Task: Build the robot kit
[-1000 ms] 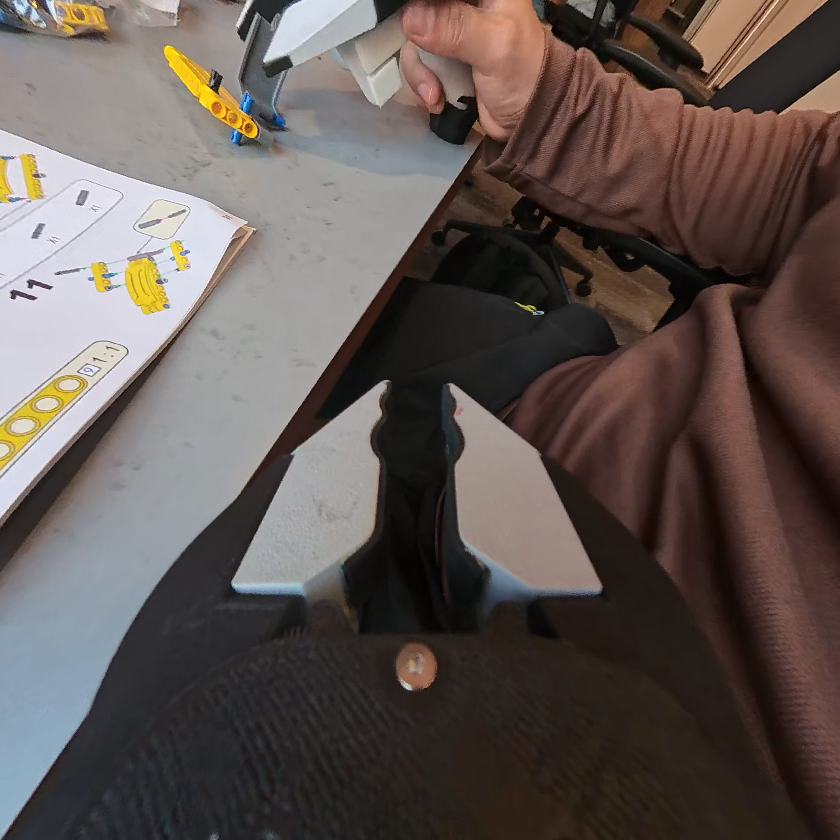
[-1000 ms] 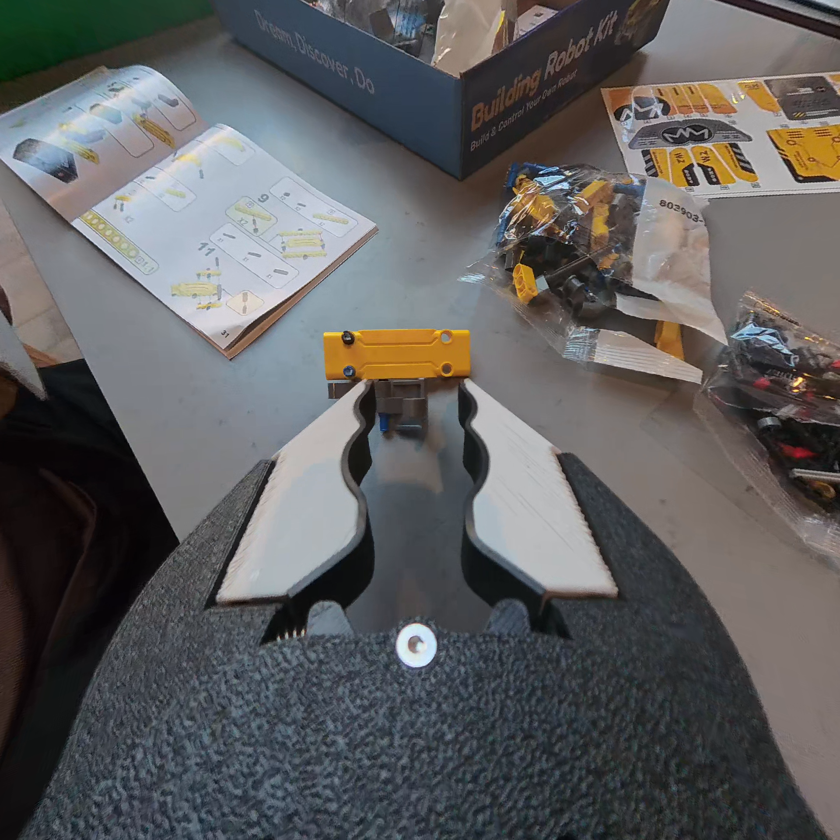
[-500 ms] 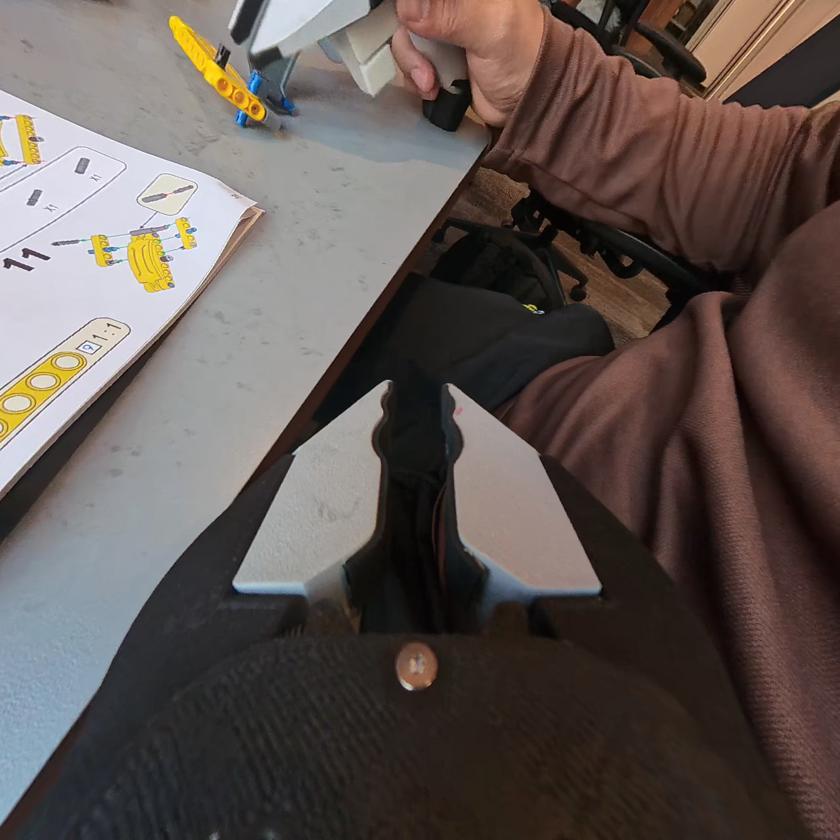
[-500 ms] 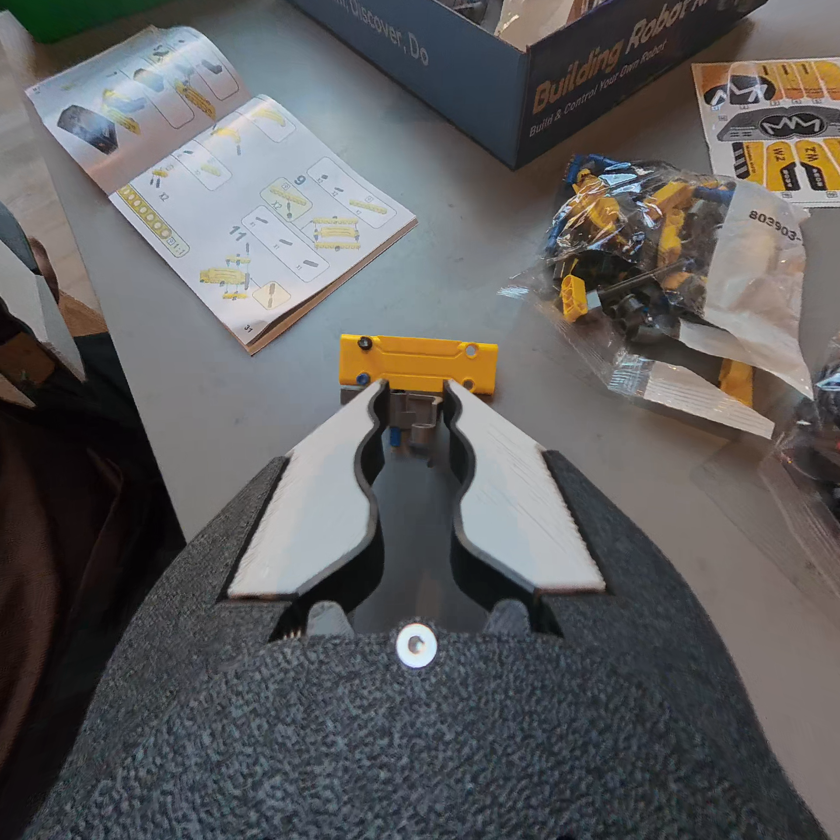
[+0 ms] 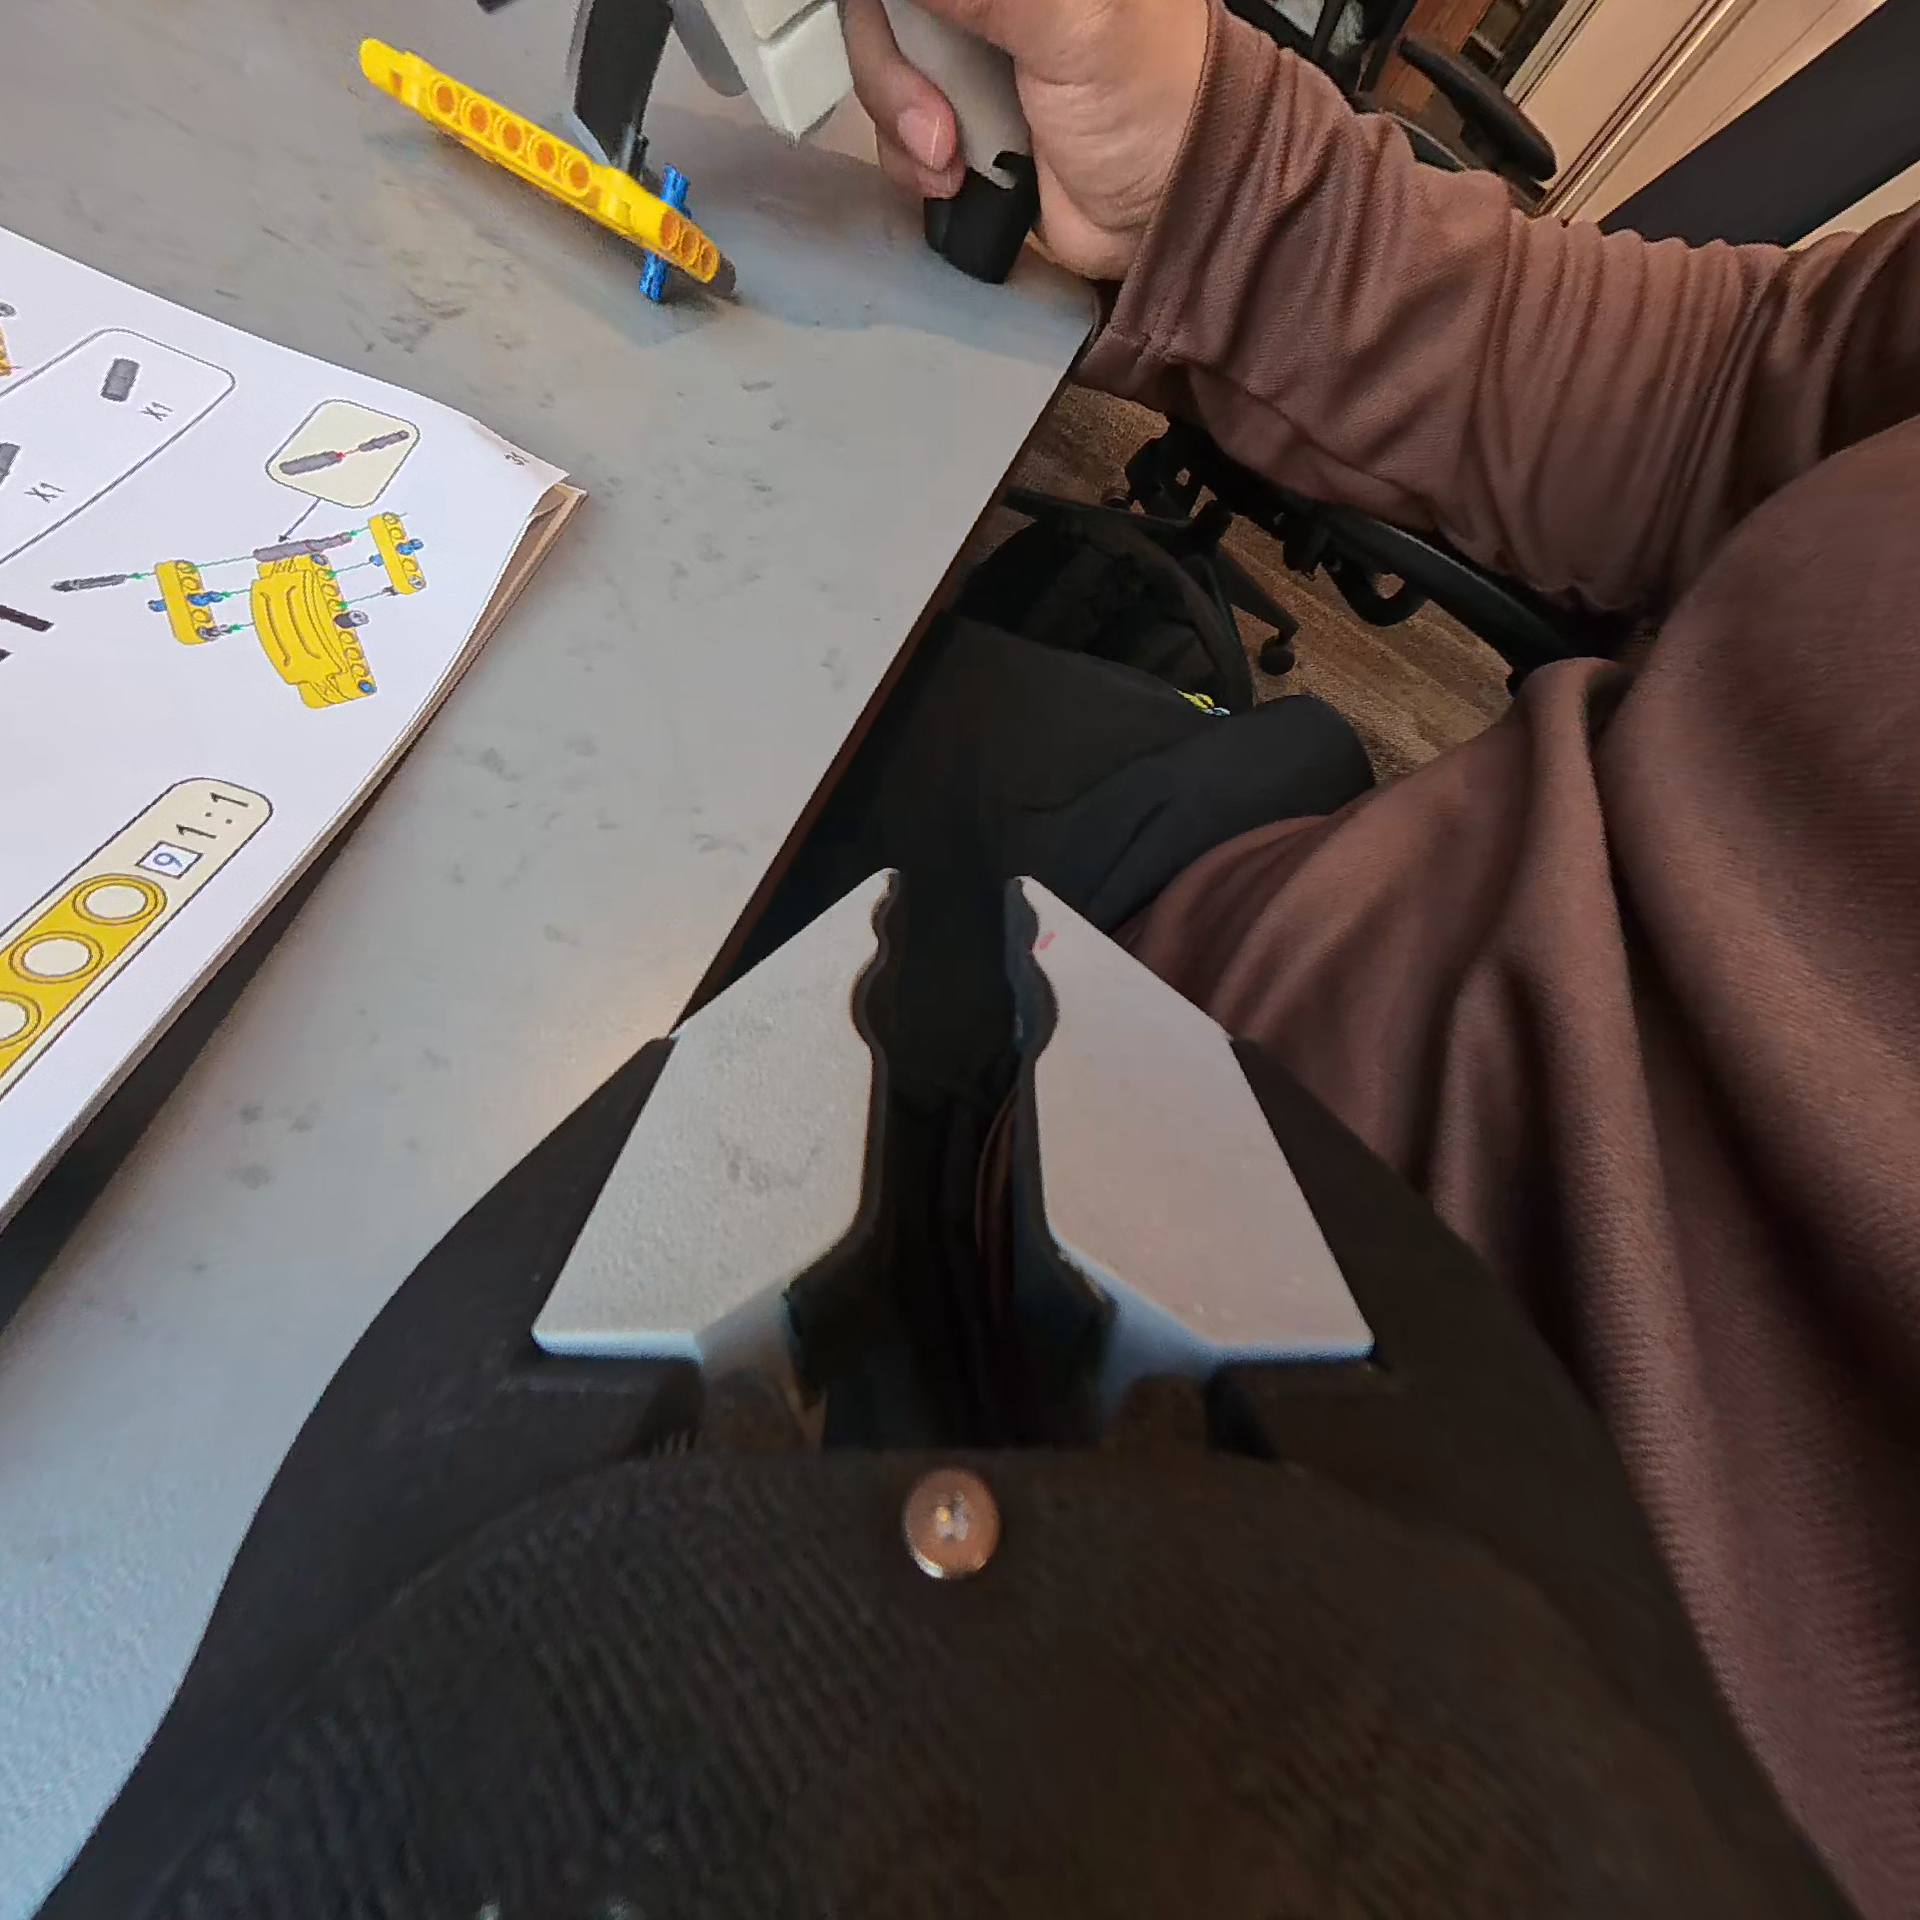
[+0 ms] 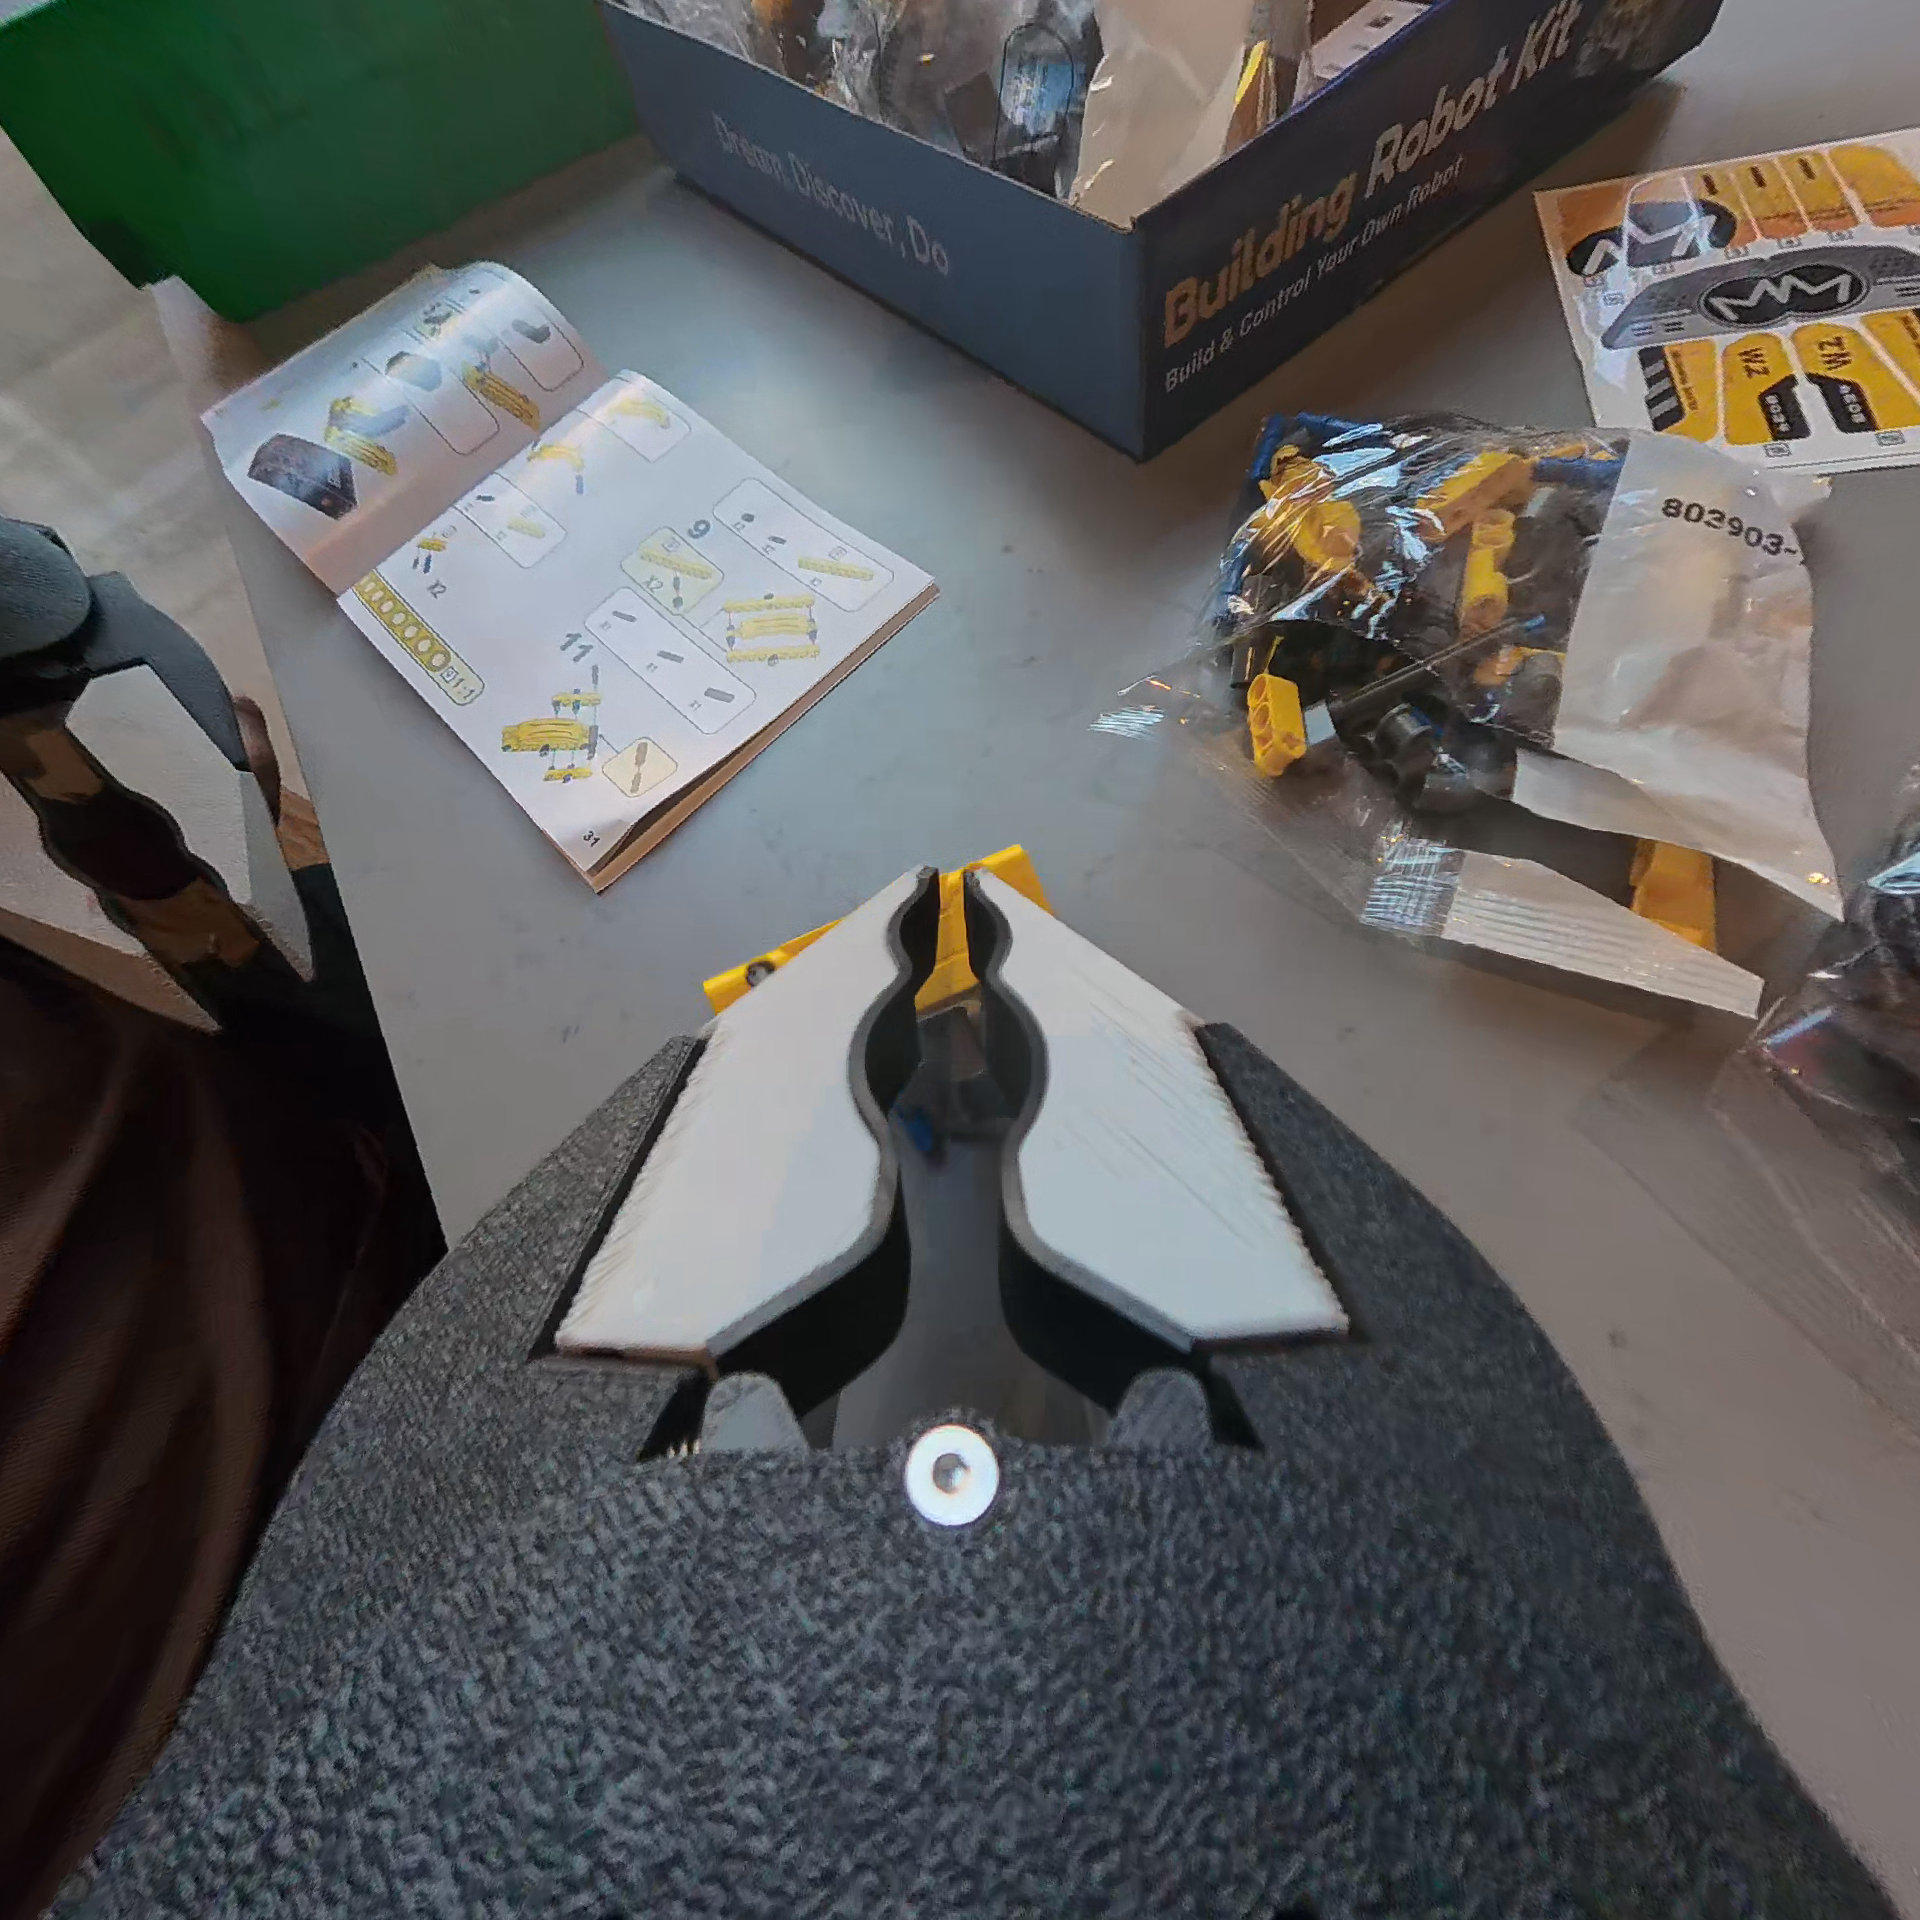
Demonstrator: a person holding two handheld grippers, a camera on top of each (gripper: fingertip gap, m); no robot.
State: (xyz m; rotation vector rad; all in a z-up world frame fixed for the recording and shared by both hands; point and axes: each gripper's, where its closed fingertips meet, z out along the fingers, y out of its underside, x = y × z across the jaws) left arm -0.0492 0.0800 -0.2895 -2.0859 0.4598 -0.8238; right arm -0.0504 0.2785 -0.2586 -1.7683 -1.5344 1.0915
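table (image 6: 1039,675) grey, w/ 1 blue box (image 6: 997,249), 1 open booklet (image 6: 582,582), 1 sticker sheet (image 6: 1766,301), 2 parts bags: one (image 6: 1496,623) in full view, 2nd cut off at right edge. change: r gripper (image 6: 951,883) was spread around yellow beam (image 6: 1003,868) 1 s ago, now clenched on it, beam pinched at tips and tilted, so it's grasped. l gripper (image 5: 951,904) unchanged: fingers part-spread, nothing held, off table edge over lap.

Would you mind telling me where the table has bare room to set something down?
Bare grey table lies between the open booklet and the parts bag. Crowded: right side, around the bag and sticker sheet.
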